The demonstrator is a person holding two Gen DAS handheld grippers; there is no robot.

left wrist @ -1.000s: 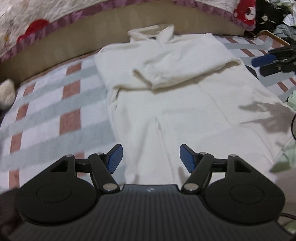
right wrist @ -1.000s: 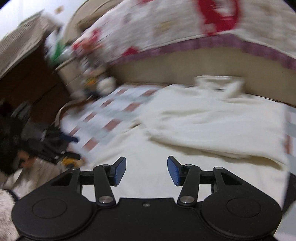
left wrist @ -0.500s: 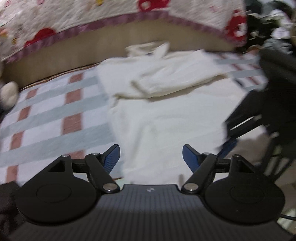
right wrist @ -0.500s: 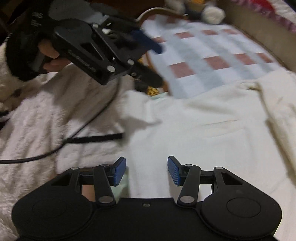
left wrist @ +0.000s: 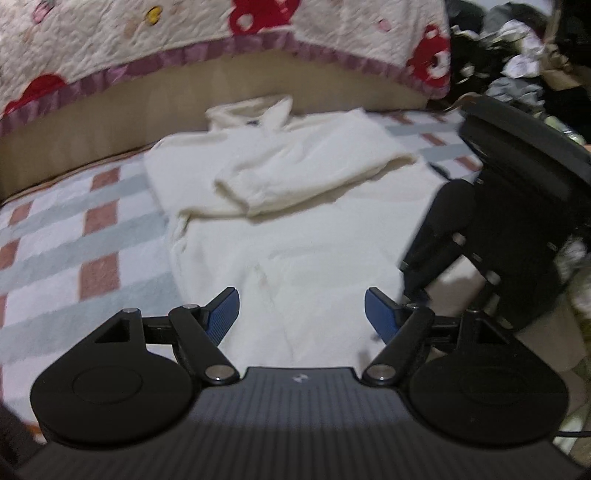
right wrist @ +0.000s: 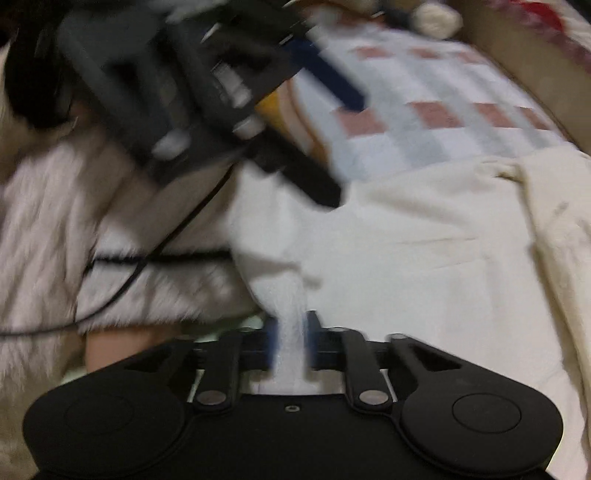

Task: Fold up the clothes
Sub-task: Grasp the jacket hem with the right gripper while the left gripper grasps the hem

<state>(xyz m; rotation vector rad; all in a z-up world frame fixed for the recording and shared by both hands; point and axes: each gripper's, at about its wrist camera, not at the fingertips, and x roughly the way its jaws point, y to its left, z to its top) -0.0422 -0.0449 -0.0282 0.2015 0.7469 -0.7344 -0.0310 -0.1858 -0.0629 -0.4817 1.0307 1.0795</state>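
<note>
One cream garment point(left wrist: 303, 236) here, a fleecy top, spread flat on a checked blanket point(left wrist: 74, 236) with pale grey and reddish squares. Its collar end points at the far side, and one sleeve point(left wrist: 295, 177) is folded across the chest. The lower hem is the nearest part in the left wrist view.

The right gripper point(right wrist: 290, 341) has a bunched-up bit of the garment's near edge between its blue pads, and the jaws are closing on it; the fabric is pinched into a narrow upright ridge running between the fingers. Pretty blurry, but the cloth is clearly squeezed in there.

The left gripper point(left wrist: 301, 314) hangs over the hem with its jaws spread wide, nothing between them, pads clear of the fabric as far as I can tell. In the right wrist view it shows up top left as a dark smear with a cable point(right wrist: 155, 251) trailing from it.

Further out: a tan padded edge point(left wrist: 258, 85) runs behind the blanket, and over that hangs a quilted cover point(left wrist: 184, 29) with red flower shapes and a purple trim. A heap of mixed clothes point(left wrist: 517, 74) sits at the far right. On the near left of the right wrist view there's a shaggy white fur throw point(right wrist: 55, 221) beside the garment.
</note>
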